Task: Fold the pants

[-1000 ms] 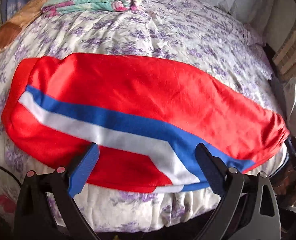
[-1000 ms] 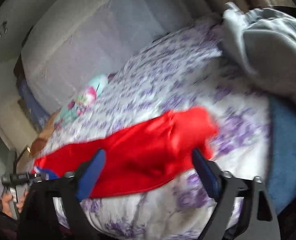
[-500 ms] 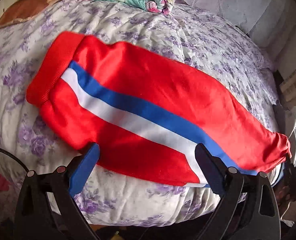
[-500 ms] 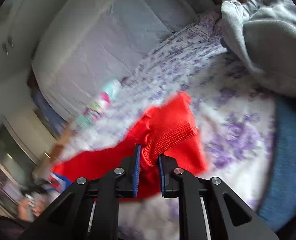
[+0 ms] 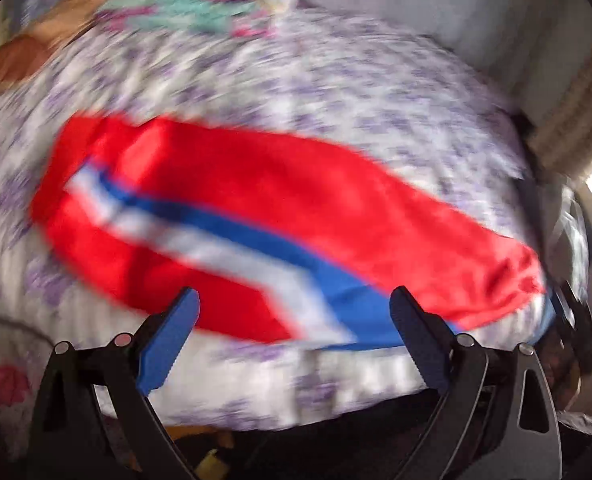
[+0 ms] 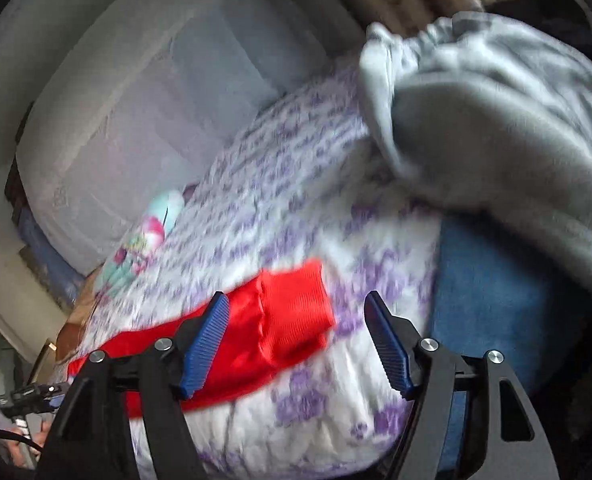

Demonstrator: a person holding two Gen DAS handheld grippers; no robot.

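While the red pants (image 5: 279,216) are lying stretched lengthwise along the near edge of the flowered bedspread (image 5: 336,92), you are holding the left gripper (image 5: 293,336) spread wide and empty just short of the near hem. The right gripper (image 6: 296,344) is releasing: its jaws have just been opening, and the ribbed cuff (image 6: 296,308) is sitting between them with no pad pressing on it. For a clean fold, I would be letting that cuff settle flat before regrasping, then taking both ends square so the blue and white stripe (image 5: 223,240) stays straight.

Only the left view is showing you the whole garment, its stripe and the folded teal blanket (image 5: 199,4) at the far side. Only the right view is showing the cuff's ribbing, a grey garment (image 6: 496,120) heaped at far right and blue cloth (image 6: 492,300) beneath it.
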